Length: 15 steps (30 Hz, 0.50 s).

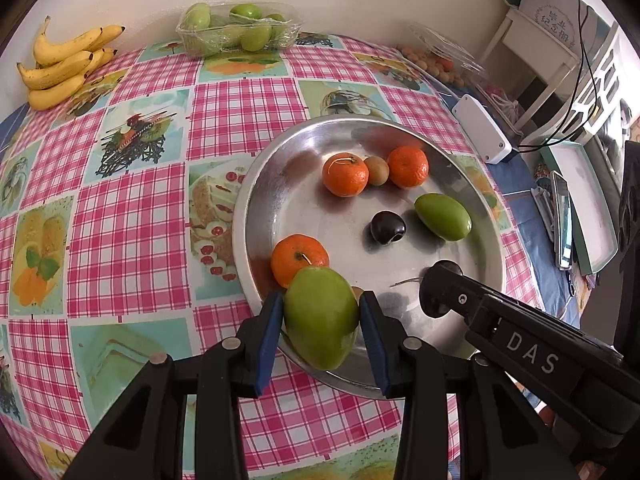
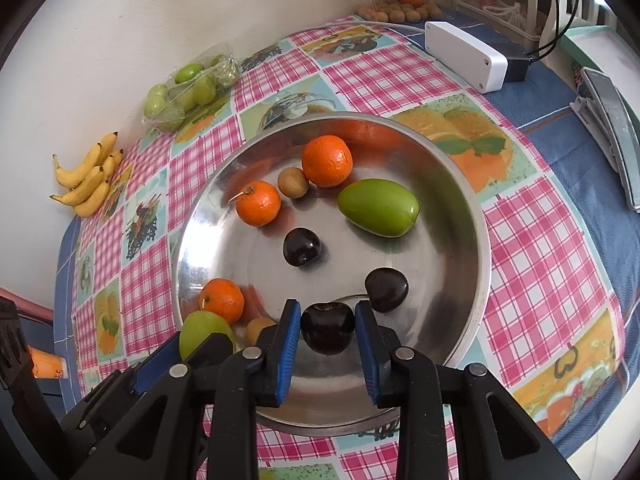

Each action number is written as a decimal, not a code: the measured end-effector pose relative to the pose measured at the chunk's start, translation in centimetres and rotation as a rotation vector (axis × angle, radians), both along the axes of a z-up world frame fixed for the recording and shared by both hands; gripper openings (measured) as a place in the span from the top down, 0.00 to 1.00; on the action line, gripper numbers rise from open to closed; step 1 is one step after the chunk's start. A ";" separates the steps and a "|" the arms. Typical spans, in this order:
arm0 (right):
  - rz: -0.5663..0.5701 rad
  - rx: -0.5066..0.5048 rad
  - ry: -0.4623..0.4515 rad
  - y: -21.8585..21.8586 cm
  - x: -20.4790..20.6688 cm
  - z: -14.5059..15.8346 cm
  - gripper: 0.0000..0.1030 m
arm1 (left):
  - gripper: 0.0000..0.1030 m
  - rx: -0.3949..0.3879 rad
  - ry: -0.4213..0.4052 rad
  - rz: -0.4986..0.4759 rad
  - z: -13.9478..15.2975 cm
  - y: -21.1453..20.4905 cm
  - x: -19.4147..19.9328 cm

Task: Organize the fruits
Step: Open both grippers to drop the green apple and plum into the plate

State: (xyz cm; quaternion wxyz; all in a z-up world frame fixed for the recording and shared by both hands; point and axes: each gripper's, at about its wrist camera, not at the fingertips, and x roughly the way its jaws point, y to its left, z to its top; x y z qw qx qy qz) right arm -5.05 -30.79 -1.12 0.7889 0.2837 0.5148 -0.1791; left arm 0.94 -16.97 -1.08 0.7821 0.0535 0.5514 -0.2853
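A: How many fruits sit in the round shiny metal dish [image 2: 476,248]?

B: Three small orange mandarins [image 2: 327,161], two dark cherries lying loose [image 2: 302,246], one green oval fruit lying loose [image 2: 378,207], and two small tan round fruits [image 2: 293,182]. The second tan one [image 2: 256,330] is at the dish's near rim.

A: And the grippers?

B: The left gripper [image 1: 322,314] has its blue pads pressed on a second green oval fruit [image 1: 320,316], over the dish's near rim, just beside a mandarin [image 1: 298,258]. The right gripper [image 2: 328,330] is clamped on a third dark cherry [image 2: 328,330], low over the near side of the dish; whether it touches the metal I cannot tell.

A: Outside the dish?

B: On the pink checked tablecloth [image 1: 132,224], a bunch of yellow bananas [image 1: 66,66] lies at the far left corner, by the wall. A clear plastic tray of green fruits [image 1: 236,28] stands at the far edge. A clear box with small tan fruits [image 1: 436,60] and a white rectangular plastic box [image 1: 482,134] sit toward the far right corner
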 end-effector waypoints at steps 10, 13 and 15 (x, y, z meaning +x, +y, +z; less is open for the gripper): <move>-0.004 0.010 -0.014 -0.1 -0.1 0.4 0.64 | 0.61 -0.016 -0.008 -0.001 0.5 0.2 -0.1; -0.001 0.010 -0.020 0.0 -0.1 0.6 0.64 | 0.61 -0.019 -0.005 0.008 0.6 0.4 0.1; -0.005 0.008 -0.028 -0.1 -0.1 0.9 0.64 | 0.61 -0.015 -0.016 0.018 0.9 0.6 0.1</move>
